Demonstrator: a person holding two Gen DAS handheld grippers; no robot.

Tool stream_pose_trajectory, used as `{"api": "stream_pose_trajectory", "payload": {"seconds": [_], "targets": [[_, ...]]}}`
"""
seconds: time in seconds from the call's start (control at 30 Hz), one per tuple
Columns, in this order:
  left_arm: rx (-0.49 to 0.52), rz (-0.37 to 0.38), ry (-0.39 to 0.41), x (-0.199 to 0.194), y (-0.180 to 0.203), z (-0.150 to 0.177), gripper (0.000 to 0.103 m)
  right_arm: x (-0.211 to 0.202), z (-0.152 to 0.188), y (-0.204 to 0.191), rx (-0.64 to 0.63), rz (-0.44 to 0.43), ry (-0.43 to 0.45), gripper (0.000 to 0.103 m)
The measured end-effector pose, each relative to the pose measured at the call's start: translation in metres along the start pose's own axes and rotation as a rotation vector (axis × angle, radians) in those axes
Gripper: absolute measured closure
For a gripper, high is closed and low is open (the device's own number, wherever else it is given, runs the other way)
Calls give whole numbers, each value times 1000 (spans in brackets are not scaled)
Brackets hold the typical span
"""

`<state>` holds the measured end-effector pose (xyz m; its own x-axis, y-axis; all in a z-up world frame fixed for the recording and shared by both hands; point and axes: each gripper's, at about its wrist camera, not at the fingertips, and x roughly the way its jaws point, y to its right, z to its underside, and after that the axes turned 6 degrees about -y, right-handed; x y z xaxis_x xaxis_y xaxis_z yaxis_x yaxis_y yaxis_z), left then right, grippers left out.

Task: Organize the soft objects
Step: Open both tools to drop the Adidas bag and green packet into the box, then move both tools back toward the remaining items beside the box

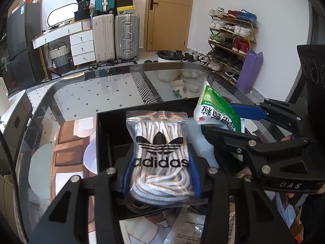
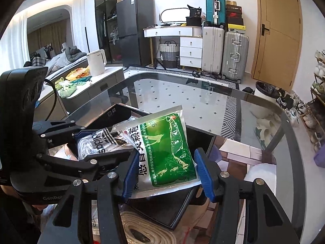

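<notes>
My left gripper point(image 1: 161, 180) is shut on a clear zip bag of white laces with an adidas logo point(image 1: 160, 152) and holds it over an open black box point(image 1: 105, 134) on the glass table. My right gripper point(image 2: 167, 174) is shut on a green and white medicine packet point(image 2: 168, 148), also held over the black box point(image 2: 121, 113). The packet shows in the left wrist view point(image 1: 217, 107), just right of the laces bag. The laces bag shows in the right wrist view point(image 2: 97, 144), left of the packet. The two grippers are close side by side.
The glass table point(image 1: 91, 93) has a rounded far edge. A coil of beige rope point(image 2: 142, 231) and papers point(image 1: 182, 227) lie near me below the box. A trash bin point(image 1: 168, 61), suitcases point(image 1: 115, 36) and a shoe rack point(image 1: 231, 40) stand beyond the table.
</notes>
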<state>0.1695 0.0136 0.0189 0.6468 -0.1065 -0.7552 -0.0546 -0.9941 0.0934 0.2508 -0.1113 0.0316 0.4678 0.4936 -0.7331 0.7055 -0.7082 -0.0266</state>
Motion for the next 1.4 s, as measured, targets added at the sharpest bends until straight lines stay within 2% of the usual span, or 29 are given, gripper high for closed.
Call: {"api": "stream_pose_trajectory", "payload": {"seconds": [0.13,0.2,0.27,0.33,0.37,0.43,0.5,0.57,0.67,0.93,1.13,1.4], "targets": [[10,8,5,0,1,-1,54,-2,0,1,-3,8,7,47],[15,15,6,0,1,-1,52,-6,2,0,-5,20,11,42],[6,29,-2,-1,-2,-1,41,-11,4,1,-5,42,20,22],[-6,43,-6,-4,-2,-1,24,-21,9,3,4,21,41,21],[-9,23,5,-9,-2,-1,19,-24,10,4,10,23,43,19],[-18,-16,29,-16,-1,0,2,-31,15,6,15,40,41,18],[-30,-10,48,-24,-3,1,0,-36,20,6,16,45,33,16],[-31,-21,50,-30,-4,3,0,-41,26,5,21,44,23,7],[-32,-41,63,-39,-7,8,0,-46,34,3,41,78,14,1],[-80,-79,86,-67,-13,38,0,-60,61,-6,80,61,-6,1],[-120,-78,68,-74,-20,67,0,-64,73,-18,82,62,-33,0],[-108,-75,26,-71,-12,91,0,-74,100,-29,123,44,-48,0]]}}
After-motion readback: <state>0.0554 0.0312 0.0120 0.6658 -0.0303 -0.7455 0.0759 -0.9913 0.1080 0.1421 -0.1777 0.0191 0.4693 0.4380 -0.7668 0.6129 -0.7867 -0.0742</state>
